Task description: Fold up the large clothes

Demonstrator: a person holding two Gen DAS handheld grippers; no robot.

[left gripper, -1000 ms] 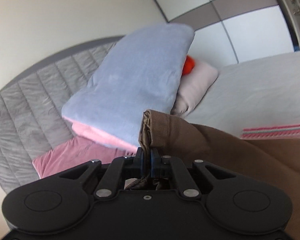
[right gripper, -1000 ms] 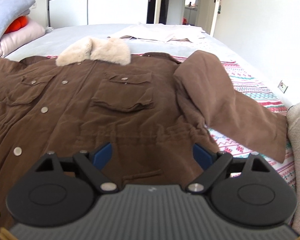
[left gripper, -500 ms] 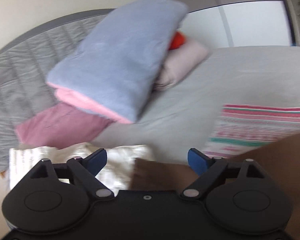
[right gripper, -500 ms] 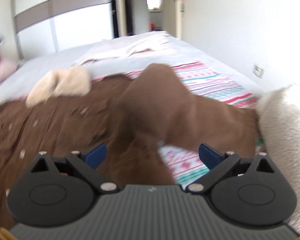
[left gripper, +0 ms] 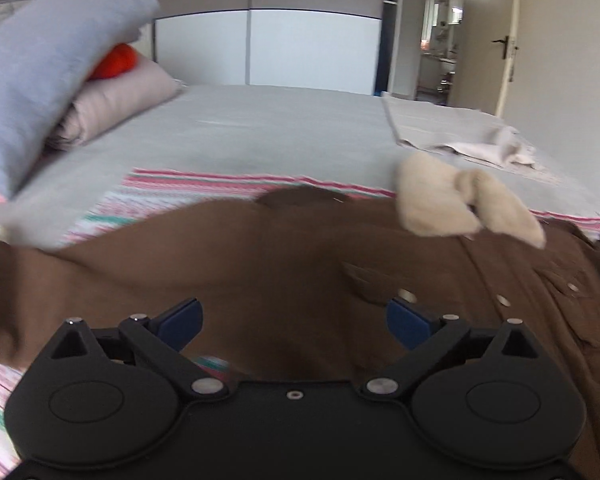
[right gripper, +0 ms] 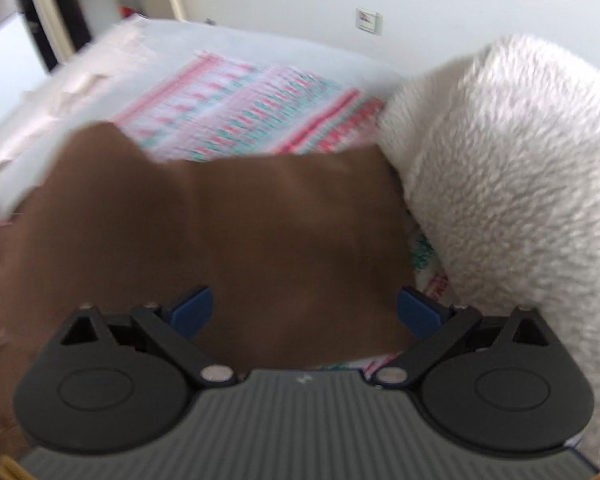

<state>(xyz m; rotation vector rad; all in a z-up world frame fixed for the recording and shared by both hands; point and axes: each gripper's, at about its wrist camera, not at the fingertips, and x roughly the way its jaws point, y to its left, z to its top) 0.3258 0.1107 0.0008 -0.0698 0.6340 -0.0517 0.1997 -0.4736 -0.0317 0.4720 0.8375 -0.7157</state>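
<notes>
A large brown coat (left gripper: 284,264) with a cream fur collar (left gripper: 460,204) and metal snaps lies spread on a striped pink-and-teal blanket (left gripper: 172,196) on the bed. My left gripper (left gripper: 294,320) is open and empty, just above the coat's left sleeve and shoulder. In the right wrist view the coat's right sleeve (right gripper: 236,232) lies flat across the striped blanket (right gripper: 252,108). My right gripper (right gripper: 304,312) is open and empty, close above the sleeve's end. Both views are blurred by motion.
A blue folded blanket (left gripper: 36,68), an orange item (left gripper: 118,62) and a beige pillow (left gripper: 116,100) are stacked at the bed's left. Pale folded cloth (left gripper: 472,136) lies at the far right. A white fleecy bundle (right gripper: 508,184) sits right of the sleeve.
My left gripper has let go of the coat's left sleeve, opened, and swung right over the coat. My right gripper has swung right, from the coat's front to the right sleeve.
</notes>
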